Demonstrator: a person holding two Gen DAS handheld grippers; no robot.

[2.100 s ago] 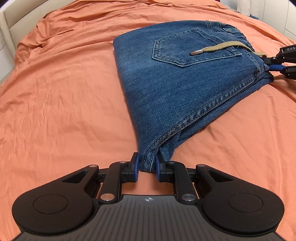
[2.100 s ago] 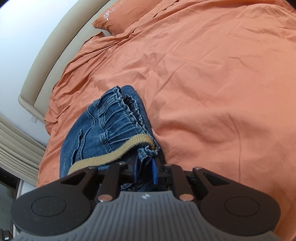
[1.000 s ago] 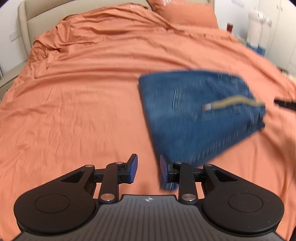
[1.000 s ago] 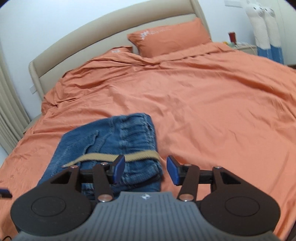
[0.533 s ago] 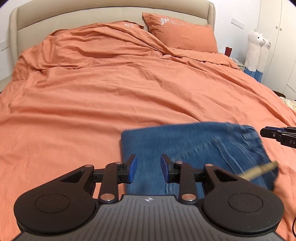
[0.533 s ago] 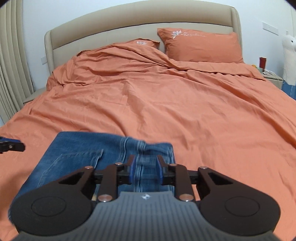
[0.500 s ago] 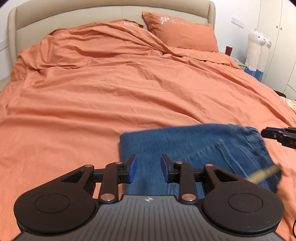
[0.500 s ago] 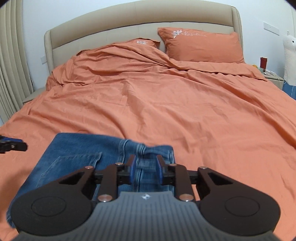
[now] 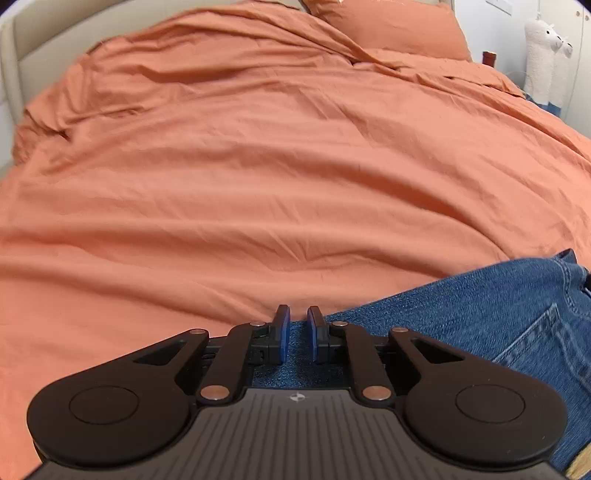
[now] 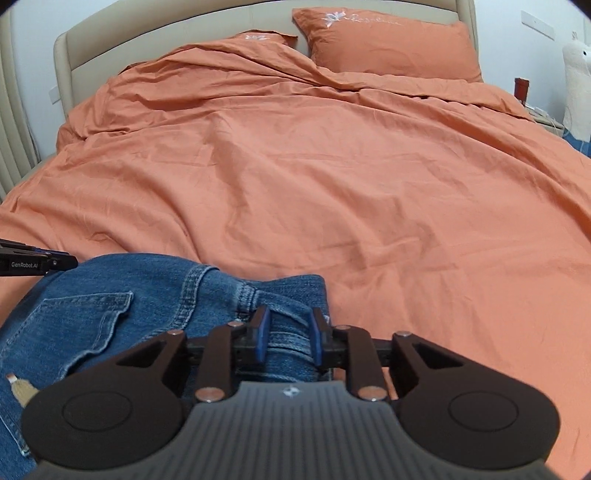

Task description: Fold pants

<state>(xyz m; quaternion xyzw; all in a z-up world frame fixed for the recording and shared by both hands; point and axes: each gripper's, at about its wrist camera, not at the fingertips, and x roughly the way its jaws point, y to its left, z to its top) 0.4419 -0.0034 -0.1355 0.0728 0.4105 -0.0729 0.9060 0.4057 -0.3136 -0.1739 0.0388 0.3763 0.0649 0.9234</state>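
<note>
The folded blue jeans [image 10: 155, 288] lie on the orange bedding near its front edge, back pocket [image 10: 81, 325] facing up. A tan drawstring end [image 10: 22, 391] rests on them. My right gripper [image 10: 287, 325] has the bunched waistband filling the gap between its pads; its jaws are easing open slightly. In the left wrist view the jeans [image 9: 480, 314] spread to the right. My left gripper [image 9: 298, 325] sits at their left corner, its jaws closing with the denim edge between the pads. The left gripper [image 10: 55, 258] also shows at the left of the right wrist view.
The orange duvet [image 10: 332, 166] covers the whole bed, with pillows [image 10: 388, 44] against a beige headboard [image 10: 147, 33]. A white plush alpaca [image 9: 546, 55] and a nightstand with a red cup [image 10: 521, 86] stand at the right. Curtains [image 10: 14, 140] hang at the left.
Both grippers let go of the jeans, swung round to face the headboard and came down on the near edge. Their jaws narrowed around the denim: left at the corner, right at the waistband.
</note>
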